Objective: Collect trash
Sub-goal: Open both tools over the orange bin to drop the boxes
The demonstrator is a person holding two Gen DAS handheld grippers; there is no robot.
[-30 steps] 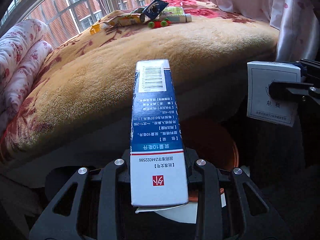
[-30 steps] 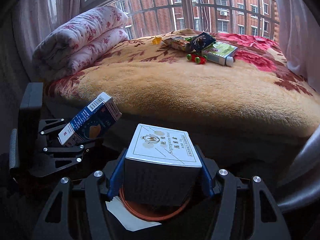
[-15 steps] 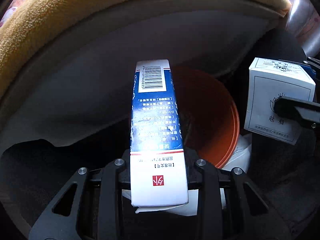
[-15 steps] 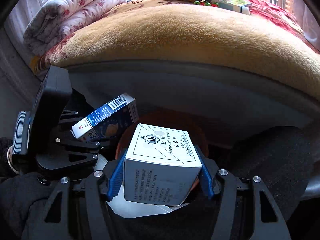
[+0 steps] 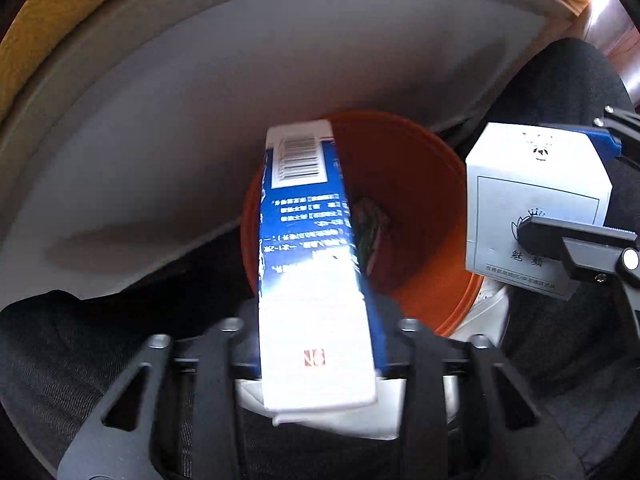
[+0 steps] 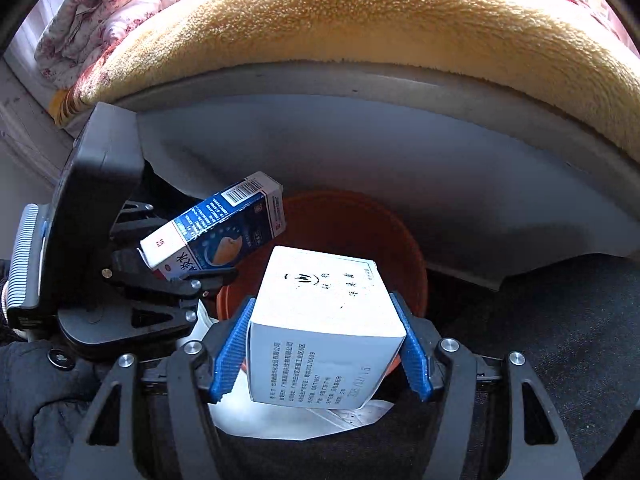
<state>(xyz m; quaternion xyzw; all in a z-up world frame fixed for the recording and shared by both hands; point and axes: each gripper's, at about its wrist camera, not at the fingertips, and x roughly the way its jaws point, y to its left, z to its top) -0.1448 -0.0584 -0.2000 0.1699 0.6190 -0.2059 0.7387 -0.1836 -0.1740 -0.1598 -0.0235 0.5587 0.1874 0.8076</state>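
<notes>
My left gripper (image 5: 316, 336) is shut on a long blue and white carton (image 5: 308, 264) and tilts it over the orange bin (image 5: 416, 200); the carton also shows in the right wrist view (image 6: 216, 232). My right gripper (image 6: 324, 344) with blue pads is shut on a white box (image 6: 324, 324) and holds it above the near rim of the bin (image 6: 360, 224). The white box also shows at the right of the left wrist view (image 5: 536, 200). A crumpled wrapper (image 5: 372, 224) lies inside the bin.
The bin stands on dark floor beside the grey side of the bed (image 6: 400, 140). A tan fleece blanket (image 6: 360, 12) covers the bed, with a folded floral quilt (image 6: 104, 12) at the left. A white paper (image 6: 280, 420) lies under the bin's near edge.
Both grippers have tipped down from the bed toward the bin and moved closer to it. The blue carton now tilts over the bin mouth. Both boxes stay gripped.
</notes>
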